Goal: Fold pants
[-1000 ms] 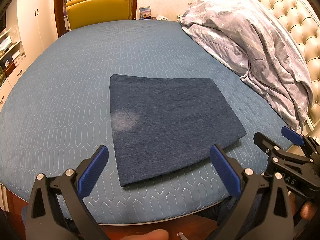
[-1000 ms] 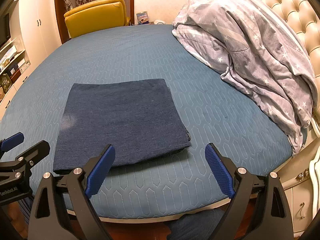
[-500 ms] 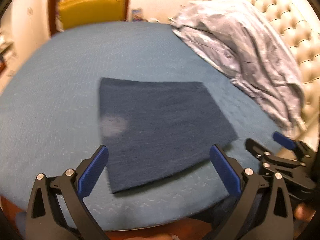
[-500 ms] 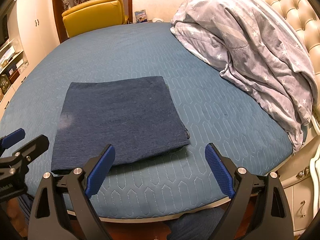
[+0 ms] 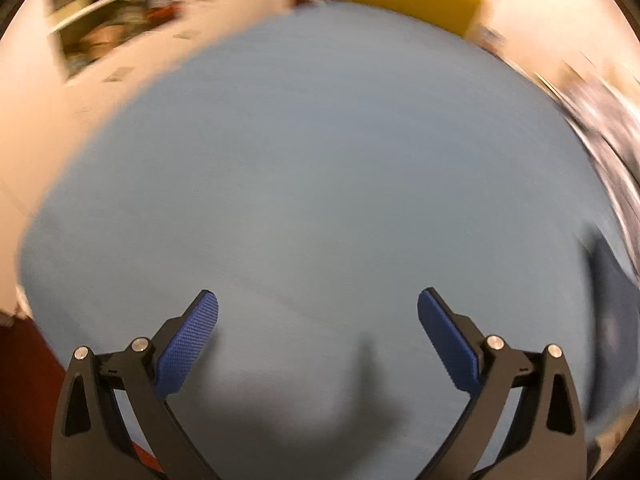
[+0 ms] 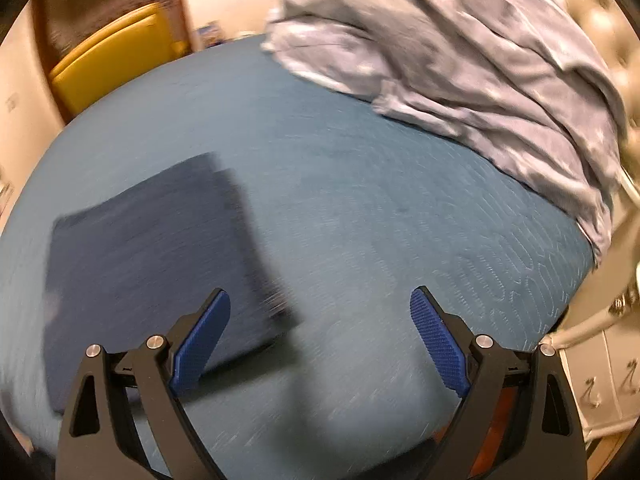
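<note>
The dark blue pants (image 6: 152, 260) lie folded into a flat rectangle on the blue quilted bed (image 6: 380, 220). In the right wrist view they sit left of centre, and my right gripper (image 6: 320, 300) hangs open over their near right corner and the bare cover beside it, holding nothing. The left wrist view is heavily blurred. There my left gripper (image 5: 318, 304) is open and empty above bare bed (image 5: 320, 160), and only a dark sliver of the pants (image 5: 612, 292) shows at the far right edge.
A crumpled grey star-print duvet (image 6: 460, 52) is heaped at the back right against a tufted cream headboard (image 6: 612, 20). A yellow chair (image 6: 108, 64) stands beyond the bed. A white nightstand (image 6: 600, 368) is at the right. Shelves (image 5: 108, 20) line the left wall.
My left gripper has swung sharply to the left, so the pants slid from its centre to the far right edge. My right gripper dropped lower and rolled. Both views are now blurred.
</note>
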